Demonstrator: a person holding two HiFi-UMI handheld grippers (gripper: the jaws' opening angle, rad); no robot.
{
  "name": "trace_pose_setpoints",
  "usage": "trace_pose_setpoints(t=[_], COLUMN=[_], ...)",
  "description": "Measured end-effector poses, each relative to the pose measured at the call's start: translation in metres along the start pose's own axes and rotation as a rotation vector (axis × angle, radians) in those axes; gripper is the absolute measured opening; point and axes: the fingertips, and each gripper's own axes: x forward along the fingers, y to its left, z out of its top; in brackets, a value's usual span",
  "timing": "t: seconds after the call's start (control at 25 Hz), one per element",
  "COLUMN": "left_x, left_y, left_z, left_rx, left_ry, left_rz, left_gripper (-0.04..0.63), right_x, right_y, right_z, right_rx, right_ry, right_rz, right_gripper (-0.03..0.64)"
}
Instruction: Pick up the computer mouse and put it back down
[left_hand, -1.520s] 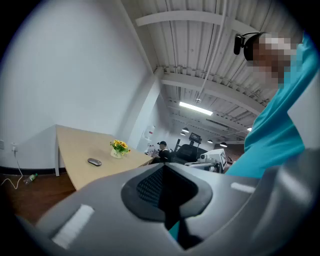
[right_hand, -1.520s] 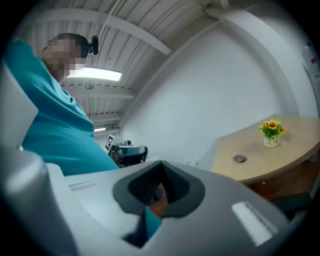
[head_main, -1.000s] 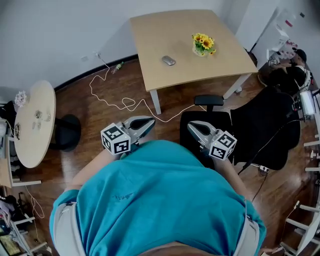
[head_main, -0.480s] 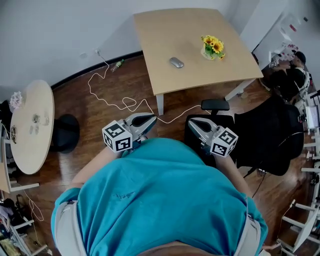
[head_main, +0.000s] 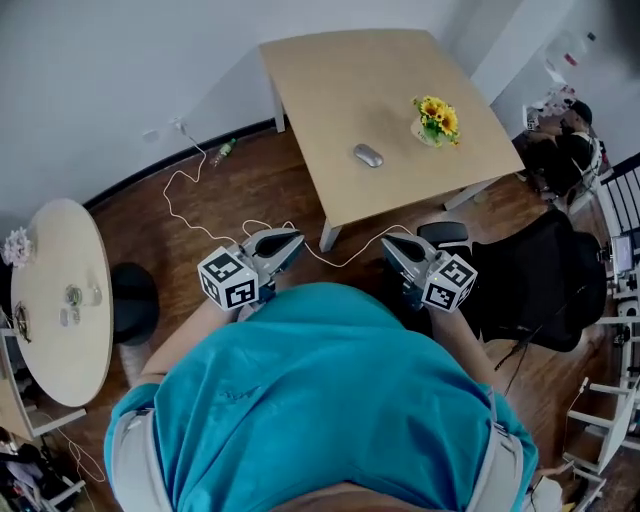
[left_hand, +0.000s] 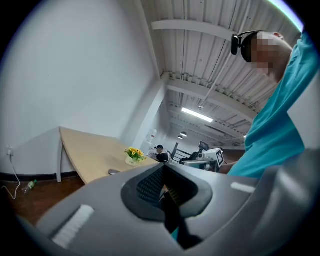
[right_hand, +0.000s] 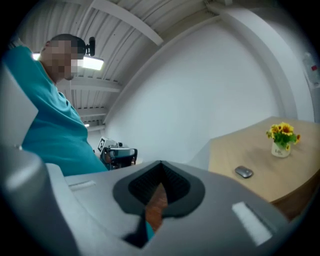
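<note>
Computer mouse (head_main: 368, 155) on desk (head_main: 330, 80), left hand-held gripper (head_main: 292, 239) and right hand-held gripper (head_main: 389, 241) closed, empty, well apart from mouse

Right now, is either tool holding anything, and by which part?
Nothing is held: left tool and right tool are shut, empty; the mouse lies on the table.

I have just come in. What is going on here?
A person in a teal shirt stands a little way from a wooden table, with a gripper in each hand held close to the body. The left gripper and the right gripper are both shut and hold nothing. The computer mouse lies on the table, beside a small pot of yellow flowers. Neither gripper is near it, so the pick-up has not yet begun.
</note>
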Motion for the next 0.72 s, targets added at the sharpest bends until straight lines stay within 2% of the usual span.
trace_pose_setpoints(t=[0.16,0.36,0.6,0.72], left_x=[-0.005,0.012,0.055,0.089], left_y=[0.03,0.054,0.074,0.084], left_z=[0.007,0.016,0.024,0.03], left_rx=[-0.009,-0.019,0.007,0.026], left_ry=[0.009,-0.01,0.013,0.017], left_rz=[-0.021,-0.018,0.024,0.078], left_gripper=[0.005,0.005,0.005,0.005], right_x=[0.023,0.035,0.033,0.03], right_y=[-0.012,-0.031,-0.086,-0.127], right_z=[0.003,0.001,0.011,0.015], right_rx=[0.017,0.024,0.023,0.018], right_ry=[0.017,0.055,0.055,0.056], right_rz=[-0.036,-0.035,-0.001,0.042], right_gripper=[0.003,0.003,0.003,0.003])
